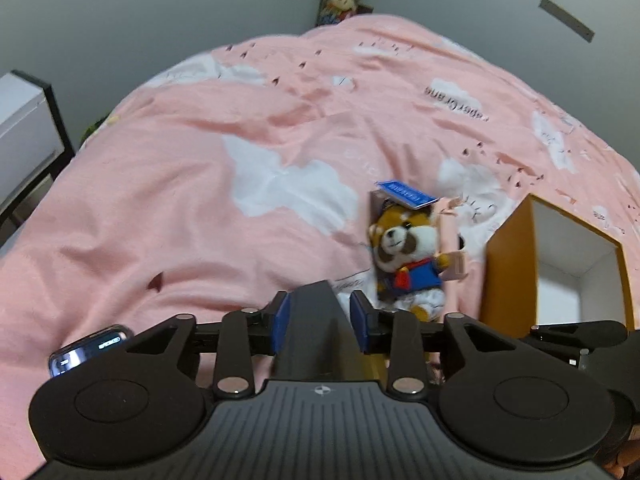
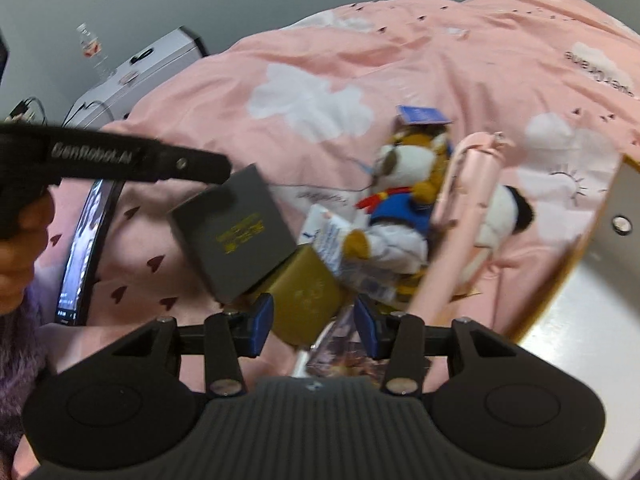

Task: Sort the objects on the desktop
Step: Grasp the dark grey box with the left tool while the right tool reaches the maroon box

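left hand-held gripper (image 1: 320, 322) lower centre, blue pads clamped on a dark grey box (image 1: 316, 328) | plush toy (image 1: 408, 254) right of centre on pink bedspread (image 1: 200, 184) (blue tag at its head) | orange-sided box (image 1: 508, 264) far right | phone (image 1: 90, 350) lower left

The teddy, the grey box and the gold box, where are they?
teddy (image 1: 404, 240): left wrist view, on its face.
grey box (image 2: 236, 236): right wrist view, on its lid.
gold box (image 2: 306, 296): right wrist view, on its top.
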Action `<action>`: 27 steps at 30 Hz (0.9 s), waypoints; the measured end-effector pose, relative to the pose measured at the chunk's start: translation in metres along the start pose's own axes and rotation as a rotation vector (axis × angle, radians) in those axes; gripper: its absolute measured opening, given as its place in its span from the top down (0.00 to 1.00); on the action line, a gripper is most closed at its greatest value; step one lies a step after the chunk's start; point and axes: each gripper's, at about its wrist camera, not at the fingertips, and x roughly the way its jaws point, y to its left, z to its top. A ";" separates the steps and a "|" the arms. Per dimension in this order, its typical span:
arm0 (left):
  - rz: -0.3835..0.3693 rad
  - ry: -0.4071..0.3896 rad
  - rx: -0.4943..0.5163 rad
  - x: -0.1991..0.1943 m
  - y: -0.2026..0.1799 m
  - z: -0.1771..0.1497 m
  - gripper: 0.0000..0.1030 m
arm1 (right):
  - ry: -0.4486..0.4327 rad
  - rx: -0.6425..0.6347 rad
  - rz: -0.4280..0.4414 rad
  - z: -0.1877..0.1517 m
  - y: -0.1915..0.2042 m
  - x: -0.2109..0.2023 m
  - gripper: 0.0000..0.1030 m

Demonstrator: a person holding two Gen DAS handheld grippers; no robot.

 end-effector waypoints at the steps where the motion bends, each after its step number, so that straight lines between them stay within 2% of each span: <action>1: -0.012 0.024 -0.006 0.003 0.004 0.001 0.52 | 0.010 -0.008 -0.005 0.000 0.002 0.002 0.53; 5: -0.075 0.107 -0.036 0.017 0.014 -0.001 0.50 | 0.094 -0.030 -0.073 -0.001 0.006 0.020 0.53; 11: -0.132 0.197 -0.091 0.038 0.022 -0.007 0.50 | 0.208 -0.032 -0.111 -0.006 0.009 0.047 0.47; 13: -0.134 0.205 -0.104 0.041 0.023 -0.009 0.57 | 0.236 -0.030 -0.138 -0.007 0.010 0.055 0.44; 19: -0.151 0.158 -0.120 0.032 0.020 -0.011 0.62 | 0.268 -0.094 -0.240 -0.013 0.016 0.075 0.35; 21: -0.153 0.113 -0.120 0.024 0.016 -0.012 0.62 | 0.268 -0.091 -0.245 -0.014 0.015 0.074 0.37; 27: -0.162 0.034 -0.076 0.008 -0.004 -0.012 0.62 | 0.276 -0.098 -0.194 -0.015 0.006 0.054 0.54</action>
